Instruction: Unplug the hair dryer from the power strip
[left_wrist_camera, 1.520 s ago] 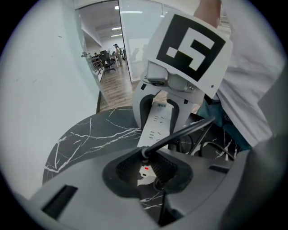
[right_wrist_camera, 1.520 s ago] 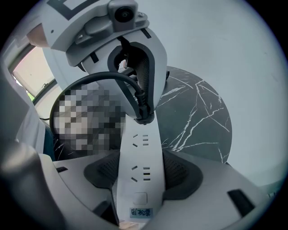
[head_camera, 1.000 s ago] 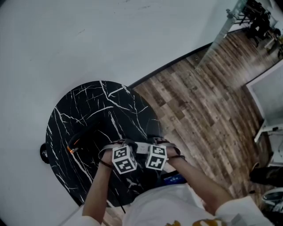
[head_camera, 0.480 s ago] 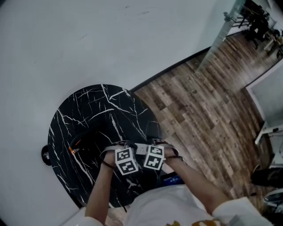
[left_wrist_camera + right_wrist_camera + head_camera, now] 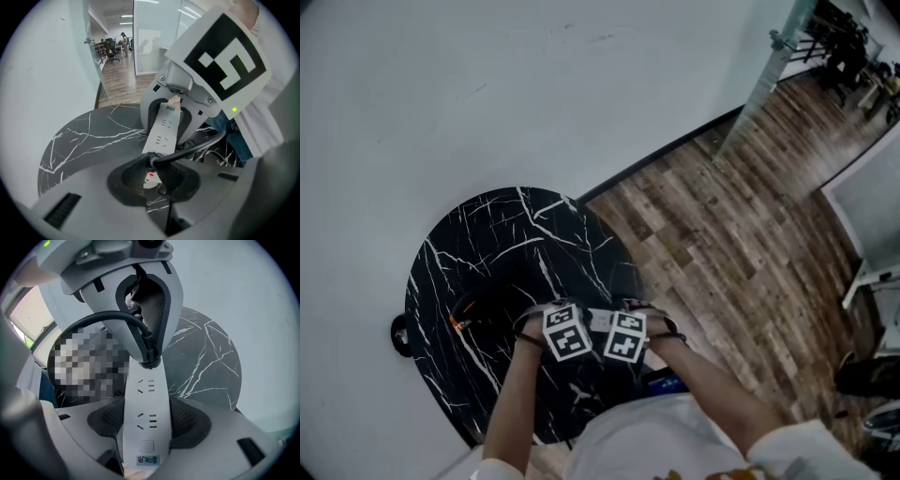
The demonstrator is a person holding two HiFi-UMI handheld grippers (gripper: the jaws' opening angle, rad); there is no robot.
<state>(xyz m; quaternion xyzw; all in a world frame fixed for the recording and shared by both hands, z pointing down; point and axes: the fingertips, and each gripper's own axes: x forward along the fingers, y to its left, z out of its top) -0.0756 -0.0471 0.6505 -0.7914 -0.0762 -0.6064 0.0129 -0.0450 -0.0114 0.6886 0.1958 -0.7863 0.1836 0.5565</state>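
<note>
I see the table (image 5: 487,234) set against the wall (image 5: 441,94), with the floor (image 5: 722,216) off to its right. My 2 grippers hang side by side over the table's near part, the left gripper (image 5: 152,176) just left of the right gripper (image 5: 146,420). The power strip (image 5: 145,399) runs between the 2. One end is clamped between my right gripper's pads and the other reaches the left gripper. The plug (image 5: 149,359) sits in the strip's end socket, pinched at my left jaw tips. 2 free sockets lie between the plug and the right pads. The cable (image 5: 197,147) arcs from the plug toward the table's near edge. The hair dryer (image 5: 478,307) lies on the table, left of both grippers.
</note>
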